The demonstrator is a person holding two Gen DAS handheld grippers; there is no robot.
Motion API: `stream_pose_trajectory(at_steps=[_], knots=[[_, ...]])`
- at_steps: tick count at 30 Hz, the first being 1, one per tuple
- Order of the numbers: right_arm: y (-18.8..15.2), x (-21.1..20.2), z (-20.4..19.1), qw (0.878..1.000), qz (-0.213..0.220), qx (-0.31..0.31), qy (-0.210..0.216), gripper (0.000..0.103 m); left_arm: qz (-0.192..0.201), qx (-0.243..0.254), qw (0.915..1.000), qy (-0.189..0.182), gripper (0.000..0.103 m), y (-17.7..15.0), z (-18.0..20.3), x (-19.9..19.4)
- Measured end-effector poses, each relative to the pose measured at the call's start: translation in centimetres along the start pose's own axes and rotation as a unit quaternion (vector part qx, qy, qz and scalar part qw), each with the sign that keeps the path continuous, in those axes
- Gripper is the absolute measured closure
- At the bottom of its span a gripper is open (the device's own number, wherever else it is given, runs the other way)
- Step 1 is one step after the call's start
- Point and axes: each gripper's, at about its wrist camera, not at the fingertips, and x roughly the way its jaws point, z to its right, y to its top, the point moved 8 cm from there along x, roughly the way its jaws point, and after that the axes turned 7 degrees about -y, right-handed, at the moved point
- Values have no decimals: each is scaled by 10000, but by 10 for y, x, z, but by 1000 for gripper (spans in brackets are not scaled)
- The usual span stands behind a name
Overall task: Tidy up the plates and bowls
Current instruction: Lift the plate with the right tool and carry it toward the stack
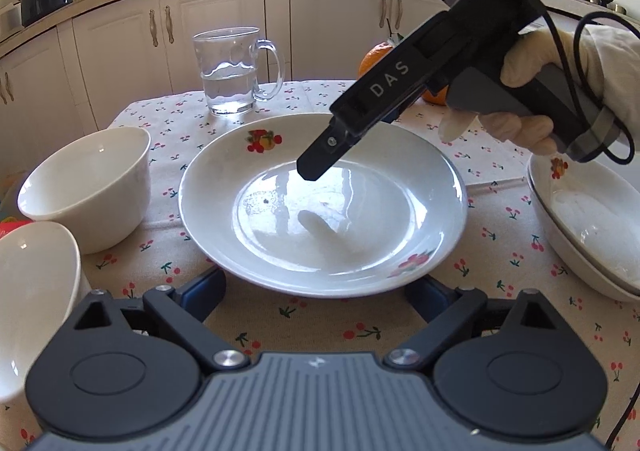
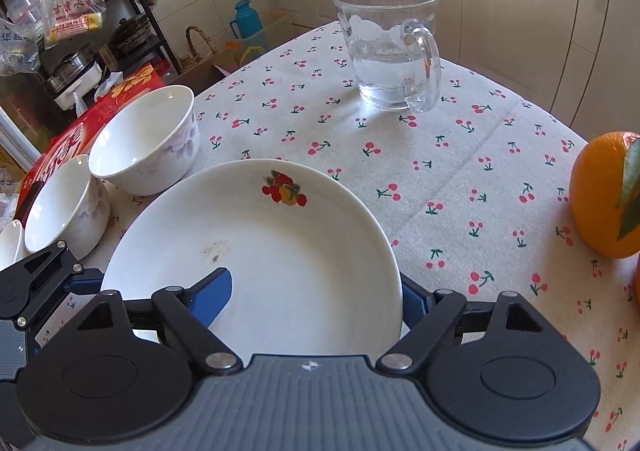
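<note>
A white plate with fruit prints [image 1: 320,211] lies on the cherry-print tablecloth, also in the right wrist view [image 2: 256,251]. My left gripper [image 1: 316,295] is open, its blue fingers spread low at the plate's near rim, under its edge. My right gripper [image 2: 316,295] is open; its left finger [image 2: 210,293] lies over the plate's inside, the right one outside the rim. It also shows from the left wrist view [image 1: 312,167], hovering over the plate. Two white bowls [image 1: 88,187] [image 1: 36,303] stand to the left. Another plate [image 1: 584,227] lies at the right.
A glass mug of water [image 1: 232,71] stands behind the plate, also in the right wrist view [image 2: 390,47]. An orange [image 2: 608,195] sits at the table's right. A red box [image 2: 80,135] lies beyond the bowls. Kitchen cabinets line the back.
</note>
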Motion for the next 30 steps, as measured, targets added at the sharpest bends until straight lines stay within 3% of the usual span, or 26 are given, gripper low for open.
stream_pose_trajectory(at_steps=[9, 18, 30], knots=[[12, 3, 9, 9994, 106, 56, 339, 27, -2, 38, 10000, -85, 12, 2, 2, 0], [15, 4, 11, 9983, 101, 111, 562, 28, -4, 55, 10000, -81, 12, 3, 2, 1], [7, -3, 10, 9982, 81, 250, 530, 28, -33, 212, 9996, -181, 13, 5, 4, -5]])
